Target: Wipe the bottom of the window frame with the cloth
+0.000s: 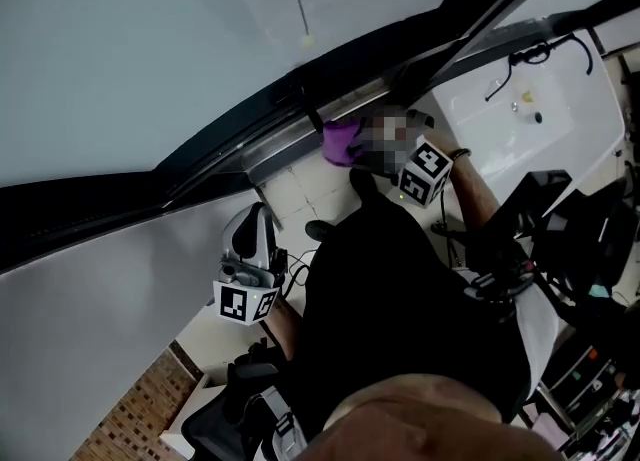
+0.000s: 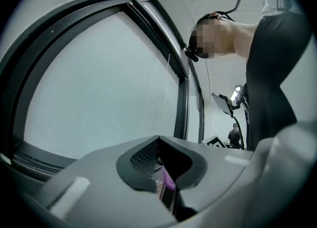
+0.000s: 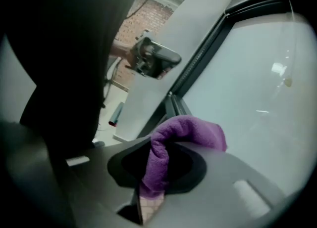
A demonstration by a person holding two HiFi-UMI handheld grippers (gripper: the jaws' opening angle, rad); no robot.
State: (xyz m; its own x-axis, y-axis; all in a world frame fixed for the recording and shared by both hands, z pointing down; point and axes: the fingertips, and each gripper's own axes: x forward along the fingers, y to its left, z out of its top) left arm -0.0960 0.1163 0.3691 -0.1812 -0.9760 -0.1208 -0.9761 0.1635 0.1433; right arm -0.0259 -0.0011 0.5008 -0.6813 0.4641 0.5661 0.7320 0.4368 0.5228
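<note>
Clamping the cloth (image 3: 185, 133) in the right gripper (image 3: 151, 187) – jaws closed hard on its lower fold, the purple bulk bulging out past the tips. Holding it at the bottom rail of the frame (image 1: 275, 144), toward the rail's upper-right stretch in the head view, right where dark rail meets glass (image 1: 150, 49); not managing to tell from here whether pressing on the rail or hovering just over it. Reading the rail's long axis as a diagonal in the head view, from lower left to upper right, with the cloth lying straight ahead of the jaw tips and across that line – so judging the wipe as needing to slide along the diagonal, not push into it, most of the rail lying to the lower left. Hanging the left gripper (image 2: 166, 192) well apart and lower, beside the wall under the window, jaws together on nothing that can be made out. Counting the right one as far nearer, and the only one carrying anything
</note>
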